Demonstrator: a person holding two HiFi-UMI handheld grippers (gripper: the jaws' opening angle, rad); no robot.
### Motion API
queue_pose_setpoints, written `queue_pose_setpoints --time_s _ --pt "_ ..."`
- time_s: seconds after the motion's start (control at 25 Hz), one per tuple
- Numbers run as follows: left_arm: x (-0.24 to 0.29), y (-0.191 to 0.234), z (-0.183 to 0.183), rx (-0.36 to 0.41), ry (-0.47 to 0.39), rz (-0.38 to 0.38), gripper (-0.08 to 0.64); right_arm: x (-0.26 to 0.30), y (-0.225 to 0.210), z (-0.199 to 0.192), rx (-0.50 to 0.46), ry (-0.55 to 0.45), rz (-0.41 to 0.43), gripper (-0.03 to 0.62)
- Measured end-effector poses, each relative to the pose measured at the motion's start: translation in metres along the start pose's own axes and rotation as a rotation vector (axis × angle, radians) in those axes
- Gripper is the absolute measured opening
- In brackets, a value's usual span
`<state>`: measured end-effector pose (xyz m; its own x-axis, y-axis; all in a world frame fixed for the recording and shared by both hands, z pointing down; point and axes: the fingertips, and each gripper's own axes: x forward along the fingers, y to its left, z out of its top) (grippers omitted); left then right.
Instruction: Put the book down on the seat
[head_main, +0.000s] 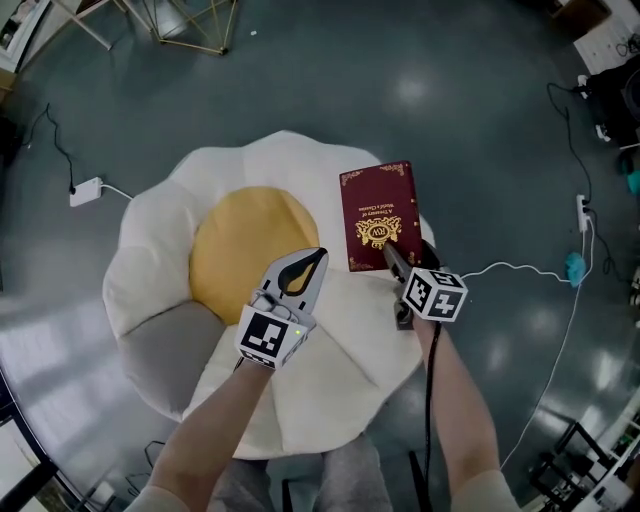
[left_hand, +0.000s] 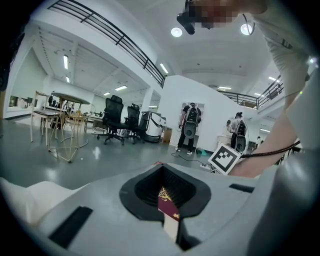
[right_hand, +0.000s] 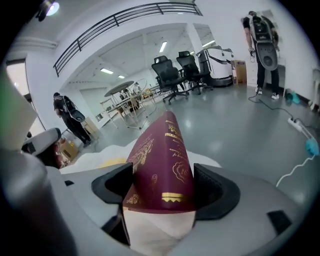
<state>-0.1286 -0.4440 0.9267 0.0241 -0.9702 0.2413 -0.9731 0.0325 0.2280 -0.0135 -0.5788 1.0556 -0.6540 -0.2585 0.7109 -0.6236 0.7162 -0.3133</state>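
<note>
Book (head_main: 380, 212) lies on the right side of the seat (head_main: 150, 270), loose between my wide-open right gripper (head_main: 390, 256); my left gripper (head_main: 318, 258) hangs over the seat, closed and empty.

- left tool (left_hand: 160, 166): jaws look pressed together, nothing gripped
- maroon book (left_hand: 167, 204) peeks through their hollow, further off
- bit of white seat (left_hand: 40, 196) near left
- office chairs (left_hand: 116, 119) way back on the grey floor (left_hand: 100, 162)

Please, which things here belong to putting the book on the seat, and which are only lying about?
Job: book, seat, right claw.
Lying about: white adapter, gold wire frame, white cable.
</note>
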Motion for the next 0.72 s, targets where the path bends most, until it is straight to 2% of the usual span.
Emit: queue_pose_setpoints --time_s 0.16,0.28,0.44,0.48,0.6,0.72 --pt "-0.008 0.000 0.016 -0.015 0.000 0.004 0.003 -0.023 -0.004 0.001 -0.066 0.006 -0.094 0.353" --pt "-0.014 -0.001 0.029 -0.012 -0.004 -0.001 0.003 -0.040 -0.008 0.002 -0.048 0.042 -0.147 0.353" --pt "-0.023 -0.010 0.063 -0.009 -0.015 -0.013 0.003 -0.083 0.010 0.036 -0.073 -0.039 -0.152 0.346" --pt "-0.027 -0.012 0.072 -0.005 -0.017 -0.014 0.003 -0.096 0.019 0.046 -0.090 -0.066 -0.154 0.327" --pt "-0.040 -0.019 0.100 0.020 -0.025 -0.019 0.003 -0.134 0.045 0.073 -0.145 -0.129 -0.173 0.194" --pt "-0.050 -0.030 0.135 0.036 -0.034 -0.037 0.003 -0.172 0.069 0.099 -0.192 -0.164 -0.181 0.125"
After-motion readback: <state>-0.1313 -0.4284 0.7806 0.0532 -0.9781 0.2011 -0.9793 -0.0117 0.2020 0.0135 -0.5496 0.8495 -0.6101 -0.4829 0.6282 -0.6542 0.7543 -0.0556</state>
